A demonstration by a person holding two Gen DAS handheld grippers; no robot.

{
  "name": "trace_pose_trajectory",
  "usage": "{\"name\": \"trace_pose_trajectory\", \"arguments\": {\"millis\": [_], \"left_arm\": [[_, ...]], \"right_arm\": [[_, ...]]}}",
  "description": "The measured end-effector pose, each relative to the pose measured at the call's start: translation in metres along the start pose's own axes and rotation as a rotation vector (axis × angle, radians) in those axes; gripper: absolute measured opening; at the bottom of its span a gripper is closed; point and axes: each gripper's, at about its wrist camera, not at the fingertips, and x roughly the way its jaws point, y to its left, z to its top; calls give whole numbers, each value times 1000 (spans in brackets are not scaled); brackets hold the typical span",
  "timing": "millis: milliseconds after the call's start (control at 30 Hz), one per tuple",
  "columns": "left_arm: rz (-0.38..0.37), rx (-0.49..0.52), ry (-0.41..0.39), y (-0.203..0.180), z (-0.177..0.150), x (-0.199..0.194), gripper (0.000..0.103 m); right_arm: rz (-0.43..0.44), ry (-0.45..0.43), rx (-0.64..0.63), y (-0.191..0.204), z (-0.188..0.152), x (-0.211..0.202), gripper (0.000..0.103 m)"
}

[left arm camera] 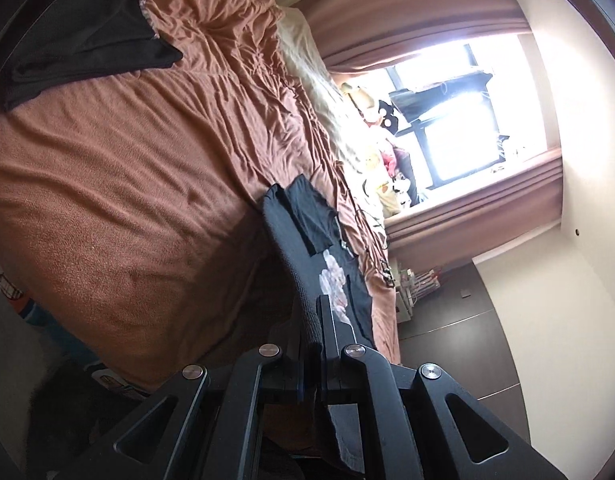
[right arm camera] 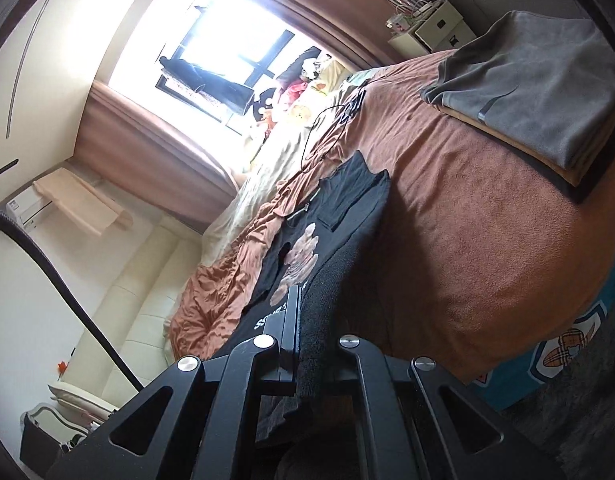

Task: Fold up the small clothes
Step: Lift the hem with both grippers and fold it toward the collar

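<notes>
Two grippers each pinch one edge of one black printed T-shirt [left arm camera: 327,256]: left gripper [left arm camera: 313,344] and right gripper [right arm camera: 303,320]. Beyond the fingers it trails onto the brown bedspread [left arm camera: 127,180]; one folded grey-topped pile [right arm camera: 539,92] lies right of the right fingers.

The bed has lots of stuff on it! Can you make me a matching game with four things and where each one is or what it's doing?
Things:
1. black T-shirt
2. grey folded blanket
3. plush toys
4. left claw

Places or states:
A. by the bright window
B. shut on the shirt's hem
C. spread on the brown bedspread, pink print facing up
D. stacked on the bed's far corner, near the white cabinet

Pairs: 1-C, 2-D, 3-A, 4-B
</notes>
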Motion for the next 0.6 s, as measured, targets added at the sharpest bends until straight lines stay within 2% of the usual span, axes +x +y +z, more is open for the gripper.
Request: {"name": "trace_pose_trajectory", "arguments": {"millis": [167,600], "left_arm": [[-46,23,-35,-21,-2,-28,4],[-84,48,-106,-46,-16,-104,4]], "right_arm": [[11,-3,-8,7,3,-14,1],[26,-2,-55,21,-1,-52,1]]}}
